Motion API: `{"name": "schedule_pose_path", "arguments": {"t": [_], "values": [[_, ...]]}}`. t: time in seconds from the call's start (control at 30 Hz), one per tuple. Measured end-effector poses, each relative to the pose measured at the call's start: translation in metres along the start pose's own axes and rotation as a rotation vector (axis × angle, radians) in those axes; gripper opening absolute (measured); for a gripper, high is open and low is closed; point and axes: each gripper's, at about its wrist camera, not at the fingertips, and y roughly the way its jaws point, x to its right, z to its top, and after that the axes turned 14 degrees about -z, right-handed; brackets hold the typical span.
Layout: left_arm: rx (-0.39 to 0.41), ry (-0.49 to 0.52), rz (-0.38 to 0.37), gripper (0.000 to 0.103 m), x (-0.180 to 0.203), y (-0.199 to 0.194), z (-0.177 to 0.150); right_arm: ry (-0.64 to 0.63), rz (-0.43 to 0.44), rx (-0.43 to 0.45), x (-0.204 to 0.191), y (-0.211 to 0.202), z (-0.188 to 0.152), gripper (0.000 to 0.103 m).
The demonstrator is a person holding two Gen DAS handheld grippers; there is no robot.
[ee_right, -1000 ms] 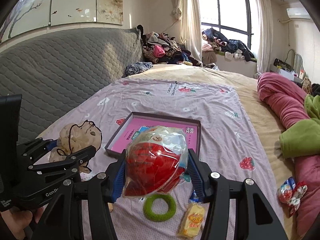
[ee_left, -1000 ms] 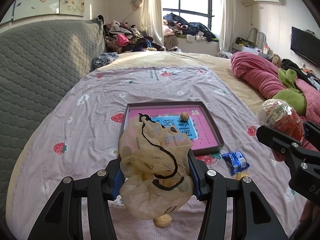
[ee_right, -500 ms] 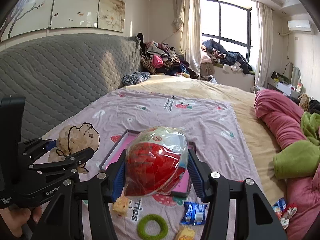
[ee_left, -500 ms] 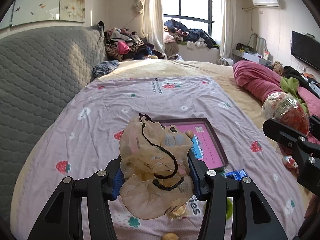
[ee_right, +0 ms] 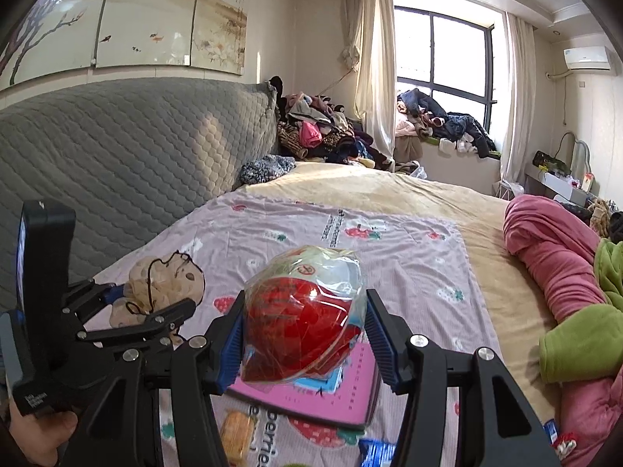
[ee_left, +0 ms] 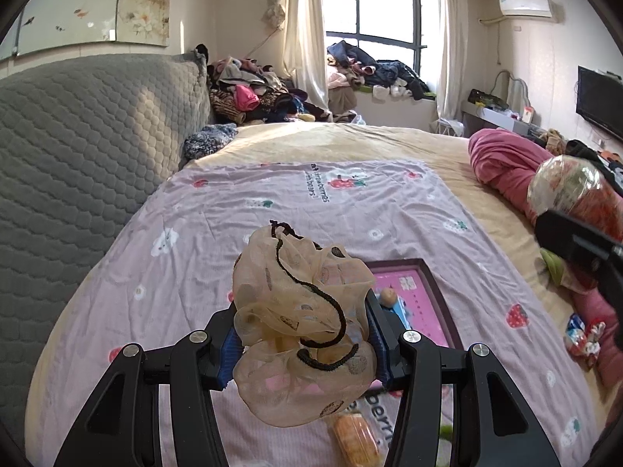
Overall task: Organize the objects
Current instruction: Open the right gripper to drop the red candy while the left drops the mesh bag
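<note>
My left gripper [ee_left: 301, 344] is shut on a beige mesh drawstring pouch [ee_left: 300, 323], held above the bed; the same pouch [ee_right: 163, 286] shows at the left of the right wrist view. My right gripper [ee_right: 303, 334] is shut on a clear plastic bag with a red item inside [ee_right: 303, 319], which also appears at the right edge of the left wrist view as the bag [ee_left: 572, 190]. Below both lies a dark-framed pink tray [ee_left: 424, 303], seen again under the bag as the tray [ee_right: 335, 397], with a small round ball [ee_left: 388, 295] in it.
A strawberry-print sheet [ee_left: 311, 210] covers the bed. An orange snack pack [ee_left: 354, 438], a blue packet [ee_right: 375, 453] and a candy wrapper [ee_left: 584, 334] lie near the tray. A grey quilted headboard [ee_left: 78, 148] stands left; pink bedding [ee_right: 545, 257] is piled right.
Both grippers have risen and drawn back with their loads still gripped. The tray and the loose snacks have slid lower in both views, and more of the room shows.
</note>
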Motion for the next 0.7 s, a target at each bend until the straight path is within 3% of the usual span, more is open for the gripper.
{"name": "schedule_pose_path", "arguments": {"t": [0.3, 0.7], "values": [[-0.019, -0.011, 0.005, 0.055, -0.019, 0.054, 0.008, 0.016, 0.002, -0.029, -0.002, 0.053, 0.005, 0.056], [-0.121, -0.038, 0.005, 0.055, -0.039, 0.137, -0.024, 0.020, -0.006, -0.200, -0.004, 0.137, -0.058, 0.056]]}}
